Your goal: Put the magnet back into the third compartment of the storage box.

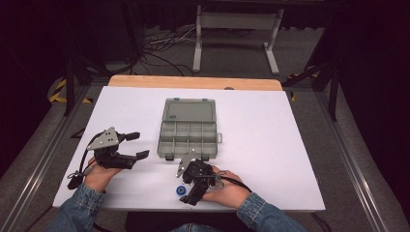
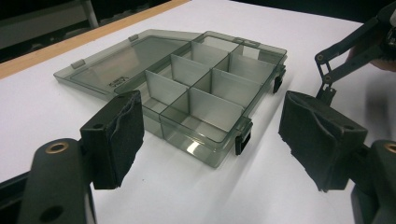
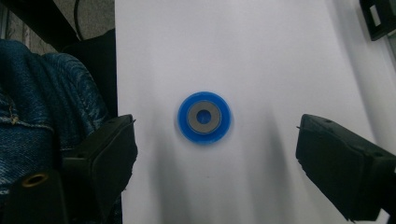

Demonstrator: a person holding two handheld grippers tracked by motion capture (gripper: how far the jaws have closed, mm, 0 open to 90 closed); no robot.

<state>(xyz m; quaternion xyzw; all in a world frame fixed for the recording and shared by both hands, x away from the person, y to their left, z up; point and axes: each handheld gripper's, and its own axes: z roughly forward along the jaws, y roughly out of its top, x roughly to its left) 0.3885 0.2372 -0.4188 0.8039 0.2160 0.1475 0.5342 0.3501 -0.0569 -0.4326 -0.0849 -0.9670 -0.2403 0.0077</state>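
A grey see-through compartment box [image 1: 160, 145] lies open mid-table, its lid [image 1: 189, 110] flat behind it and its several cells bare. A small blue disc with a grey centre [image 1: 181, 190] rests near the table's front edge. My right gripper [image 1: 187, 191] points back toward the person and hovers just over the disc. In the right gripper view the disc [image 3: 204, 117] lies flat between the wide-open jaws of the right gripper [image 3: 215, 129], untouched. My left gripper [image 1: 139, 145] stands open left of the box. In the left gripper view it [image 2: 212, 112] faces the box's front wall [image 2: 205, 151], holding nothing.
The white table top has a wooden strip [image 1: 193, 82] along its far edge. A denim sleeve [image 3: 42, 93] lies beside the right gripper's jaws at the table's near edge. The right gripper's linkage [image 2: 345, 51] shows beyond the box. Cables and a stand [image 1: 237, 34] sit on the floor behind.
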